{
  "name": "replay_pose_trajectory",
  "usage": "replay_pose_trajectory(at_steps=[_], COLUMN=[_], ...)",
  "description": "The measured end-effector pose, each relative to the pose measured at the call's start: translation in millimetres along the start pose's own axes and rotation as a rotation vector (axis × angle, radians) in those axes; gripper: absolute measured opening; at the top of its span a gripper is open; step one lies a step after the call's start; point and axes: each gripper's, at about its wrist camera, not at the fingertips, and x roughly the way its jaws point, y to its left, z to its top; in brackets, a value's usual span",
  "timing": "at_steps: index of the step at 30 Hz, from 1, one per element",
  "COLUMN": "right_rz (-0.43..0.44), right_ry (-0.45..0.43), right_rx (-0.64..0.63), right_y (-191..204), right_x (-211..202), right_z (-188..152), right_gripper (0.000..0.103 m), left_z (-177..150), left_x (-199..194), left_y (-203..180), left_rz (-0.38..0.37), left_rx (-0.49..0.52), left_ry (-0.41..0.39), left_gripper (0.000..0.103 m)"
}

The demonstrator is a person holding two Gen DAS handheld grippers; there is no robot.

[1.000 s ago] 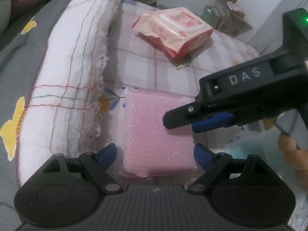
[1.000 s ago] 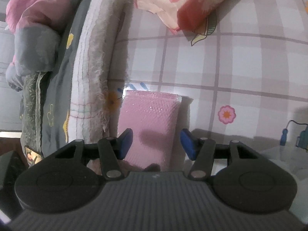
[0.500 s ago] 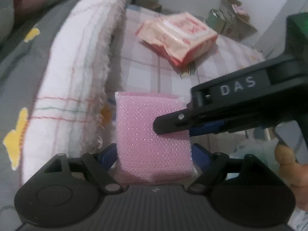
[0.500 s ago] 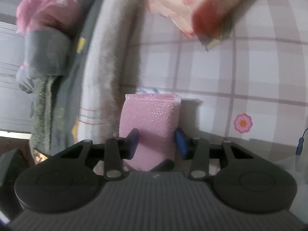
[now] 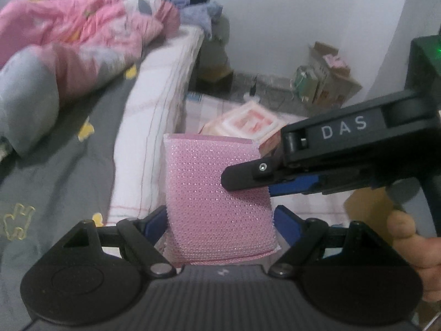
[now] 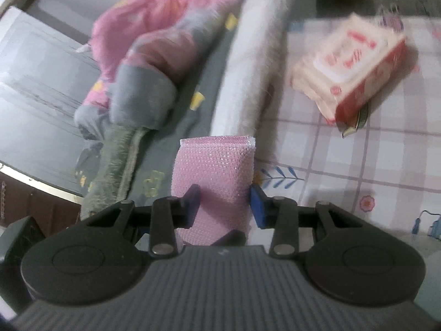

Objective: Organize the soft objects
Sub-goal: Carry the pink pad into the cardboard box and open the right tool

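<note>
A pink mesh-covered sponge pad (image 5: 217, 201) is held up off the checked cloth. My right gripper (image 6: 224, 202) is shut on the pink sponge pad (image 6: 213, 171), gripping its flat faces. My left gripper (image 5: 220, 220) has its blue fingers against the pad's two side edges, closed on it. The right gripper's black body (image 5: 344, 151) reaches in from the right in the left wrist view. A red and cream wet-wipes pack (image 6: 350, 66) lies on the cloth further back, also visible behind the pad (image 5: 242, 121).
A white folded quilt edge (image 5: 154, 127) runs along the left of the checked cloth (image 6: 386, 149). Grey bedding (image 5: 49, 179) and a pink blanket (image 5: 71, 38) lie left of it. Cardboard boxes (image 5: 325, 82) stand by the far wall.
The pink pad was lying flat on the cloth; both grippers closed on it and lifted it upright, and both views tilted up toward the bed and wall.
</note>
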Motion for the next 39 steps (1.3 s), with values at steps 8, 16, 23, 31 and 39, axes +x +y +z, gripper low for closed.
replay_pose_trajectory(at_steps=[8, 16, 23, 31, 39], right_rz=[0.003, -0.083, -0.145, -0.259, -0.420], right_ry=[-0.098, -0.194, -0.248, -0.329, -0.407], right_rx=[0.001, 0.095, 0.238, 0.316, 0.329], right_y=[-9.3, -78.2, -169.5, -254.4, -318.8], right_x=[-96.6, -195.5, -268.2, -307.2, -312.0], right_z=[-35.9, -81.1, -119.0, -112.6, -93.5], right_gripper=[0.038, 0.038, 0.038, 0.038, 0.037], left_z=[-5.2, -26.3, -42.0, -39.0, -43.5], left_x=[-45.2, -41.1, -12.7, 48.1, 102.4], left_y=[-66.6, -174.6, -272.2, -345.4, -378.8], left_rz=[-0.040, -0.159, -0.286, -0.371, -0.391], left_rx=[0.074, 0.216, 0.322, 0.312, 0.310], left_ry=[-0.057, -0.024, 0.058, 0.111, 0.175], left_gripper=[0.083, 0.083, 0.083, 0.084, 0.087])
